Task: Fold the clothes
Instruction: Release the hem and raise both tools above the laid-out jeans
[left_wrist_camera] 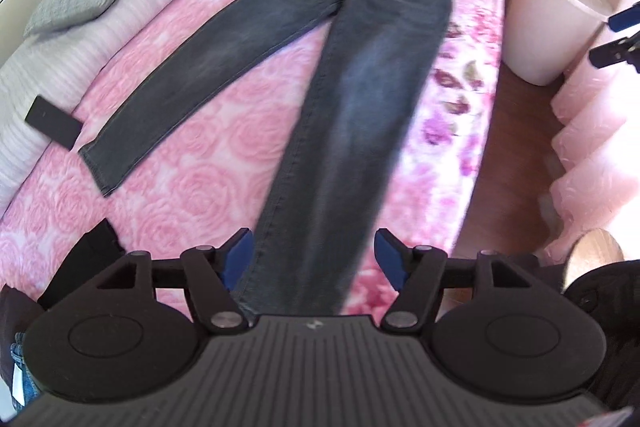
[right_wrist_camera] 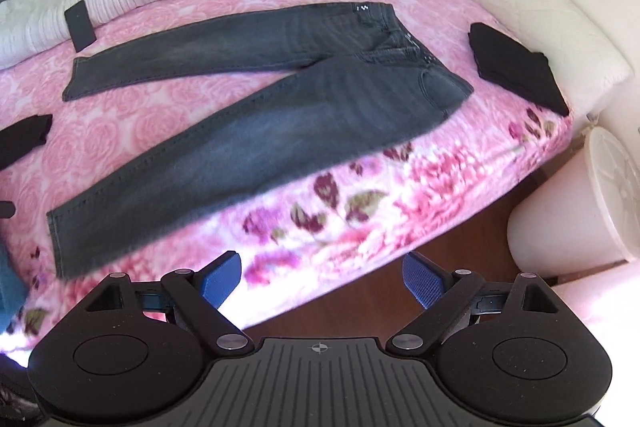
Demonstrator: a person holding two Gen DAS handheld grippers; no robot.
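The grey jeans lie flat on the bed, legs splayed, ahead of both grippers; left gripper is spread wide, empty, above the near hem; right gripper likewise gapes, off the bed edge. Judged step: pinch hem and waistband, bring one leg over the other squarely. Only the right view shows the pocket.

The left wrist view looks along the jeans from the hem between its fingers; the right wrist view faces them sideways from beyond the bed edge.
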